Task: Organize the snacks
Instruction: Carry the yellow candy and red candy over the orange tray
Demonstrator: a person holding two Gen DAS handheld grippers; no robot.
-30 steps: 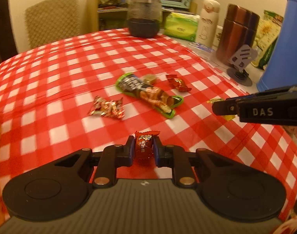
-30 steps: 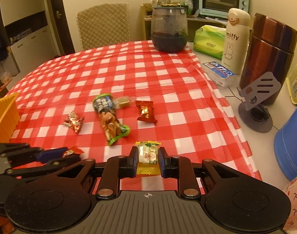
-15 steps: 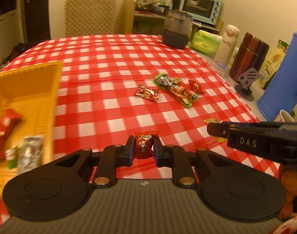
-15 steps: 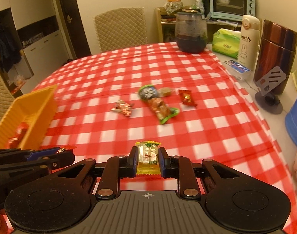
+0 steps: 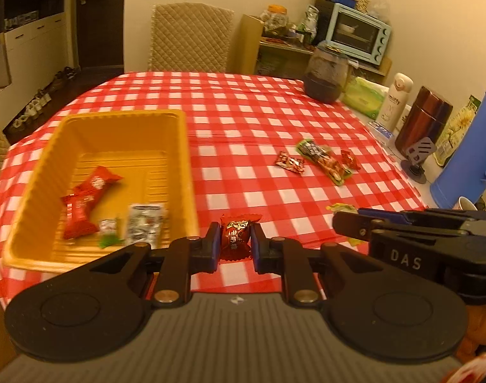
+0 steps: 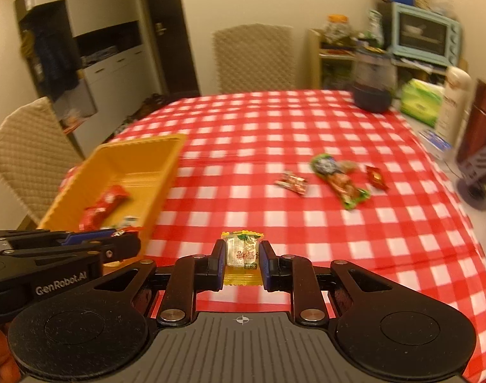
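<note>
My left gripper (image 5: 234, 245) is shut on a red-brown wrapped candy (image 5: 236, 239), held above the tablecloth just right of the yellow tray (image 5: 187, 146). In that tray lie a red packet (image 5: 85, 201) and a silver packet (image 5: 144, 223). My right gripper (image 6: 243, 258) is shut on a yellow-edged clear candy (image 6: 243, 255), with the yellow tray (image 6: 166, 166) to its left. On the cloth farther off lie a long green snack pack (image 5: 324, 162) (image 6: 338, 178), a small red-white candy (image 5: 289, 162) (image 6: 290, 182) and a red candy (image 5: 349, 160) (image 6: 376, 177).
A red checked cloth (image 5: 249, 121) covers the table. Along its right edge stand a dark glass jar (image 5: 327, 76), a green tissue pack (image 5: 364, 100), a white flask (image 5: 397, 95), a brown flask (image 5: 423, 118) and a blue jug (image 5: 469, 153). Chairs (image 6: 29, 153) stand at the left and the far side.
Both grippers have swung left and risen with their candies still gripped. The yellow tray, out of the left wrist view a second ago, now lies close at the left.
</note>
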